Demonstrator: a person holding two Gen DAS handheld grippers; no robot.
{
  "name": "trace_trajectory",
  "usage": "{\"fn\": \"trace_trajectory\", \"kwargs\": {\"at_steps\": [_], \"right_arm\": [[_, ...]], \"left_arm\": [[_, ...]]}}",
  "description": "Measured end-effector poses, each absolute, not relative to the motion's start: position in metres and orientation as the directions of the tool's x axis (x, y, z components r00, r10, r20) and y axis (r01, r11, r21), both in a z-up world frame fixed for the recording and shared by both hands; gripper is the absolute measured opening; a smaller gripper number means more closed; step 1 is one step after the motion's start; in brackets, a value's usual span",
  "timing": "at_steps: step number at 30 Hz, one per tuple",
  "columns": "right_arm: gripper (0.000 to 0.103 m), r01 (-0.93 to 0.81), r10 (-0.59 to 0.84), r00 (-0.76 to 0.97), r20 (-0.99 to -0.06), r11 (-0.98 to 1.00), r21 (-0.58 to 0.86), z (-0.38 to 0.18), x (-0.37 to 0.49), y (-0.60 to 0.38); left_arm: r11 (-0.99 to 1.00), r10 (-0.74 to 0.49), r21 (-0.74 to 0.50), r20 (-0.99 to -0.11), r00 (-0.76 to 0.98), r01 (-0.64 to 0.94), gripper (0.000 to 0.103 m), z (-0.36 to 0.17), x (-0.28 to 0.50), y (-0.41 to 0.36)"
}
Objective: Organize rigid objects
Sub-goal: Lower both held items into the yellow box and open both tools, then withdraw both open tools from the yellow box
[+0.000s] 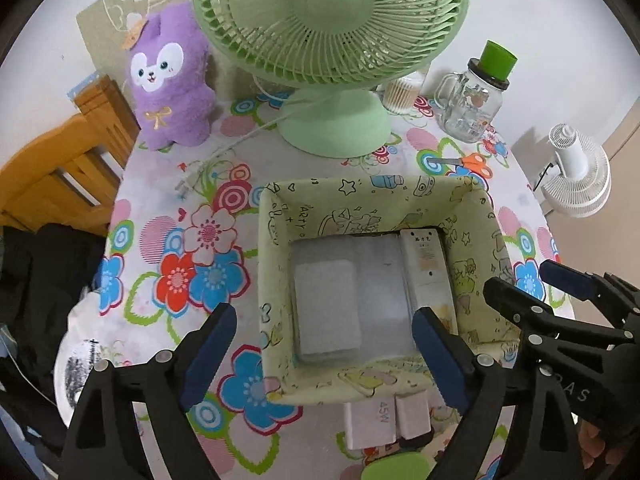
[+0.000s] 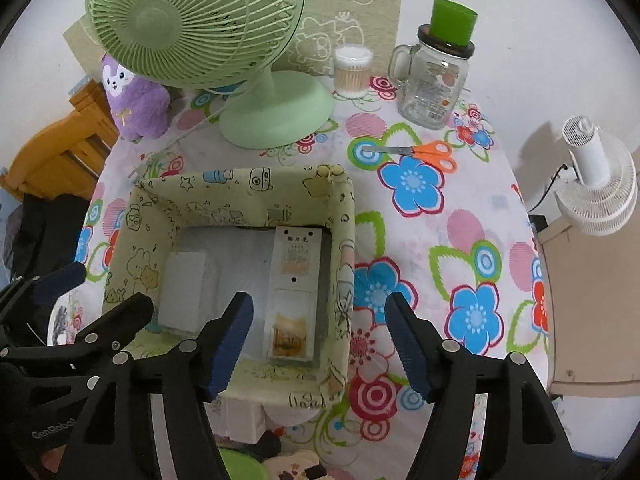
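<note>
Two grippers hang over one fabric bin at centre frame. We log the left gripper with jaws spread wide and nothing between the pads; its right finger overlaps the bin's near right corner in the left view. The right gripper is likewise spread and holds nothing, its left finger over the bin floor, its right finger over the tablecloth.

Inside the bin we count two items lying flat: a white block at left and a long white box against the right wall, well apart from each other.

Just outside the near wall, lower centre of the left view, stand two white adapters, touching the bin's base.

Surroundings, catalogued:
- green fan, top centre, base just behind the bin; its cord trails left.
- purple plush, upper left.
- glass mug with a green cup on its lid, upper right.
- swab jar beside the fan base.
- orange scissors, right of the bin's far corner.
- white fan, right edge, off the table.
- wooden chair, left edge.

Nothing blocks the bin's open top but the grippers themselves.
</note>
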State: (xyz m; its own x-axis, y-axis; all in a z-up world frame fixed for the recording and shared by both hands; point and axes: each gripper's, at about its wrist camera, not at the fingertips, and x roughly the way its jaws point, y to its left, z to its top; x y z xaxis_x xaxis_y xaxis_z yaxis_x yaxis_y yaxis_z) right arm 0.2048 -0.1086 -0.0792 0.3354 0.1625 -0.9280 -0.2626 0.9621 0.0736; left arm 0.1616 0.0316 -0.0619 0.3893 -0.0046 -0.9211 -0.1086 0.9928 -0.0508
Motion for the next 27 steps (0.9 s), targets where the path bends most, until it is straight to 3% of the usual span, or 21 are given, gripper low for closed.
{"fn": "trace_trajectory", "kwargs": {"at_steps": [7, 27], "right_arm": [[0.081, -0.247, 0.172, 0.356, -0.919, 0.965, 0.085, -0.067, 0.188, -0.115], [0.089, -0.24, 0.18, 0.405, -0.897, 0.967, 0.086, -0.039, 0.132, -0.125]], "left_arm": [[0.994, -0.009, -0.054, -0.913, 0.407, -0.099, 0.096, -0.049, 0.145, 0.032], [0.997, -0.01, -0.046, -0.894, 0.449, -0.07, 0.1, -0.023, 0.092, 0.027]]}}
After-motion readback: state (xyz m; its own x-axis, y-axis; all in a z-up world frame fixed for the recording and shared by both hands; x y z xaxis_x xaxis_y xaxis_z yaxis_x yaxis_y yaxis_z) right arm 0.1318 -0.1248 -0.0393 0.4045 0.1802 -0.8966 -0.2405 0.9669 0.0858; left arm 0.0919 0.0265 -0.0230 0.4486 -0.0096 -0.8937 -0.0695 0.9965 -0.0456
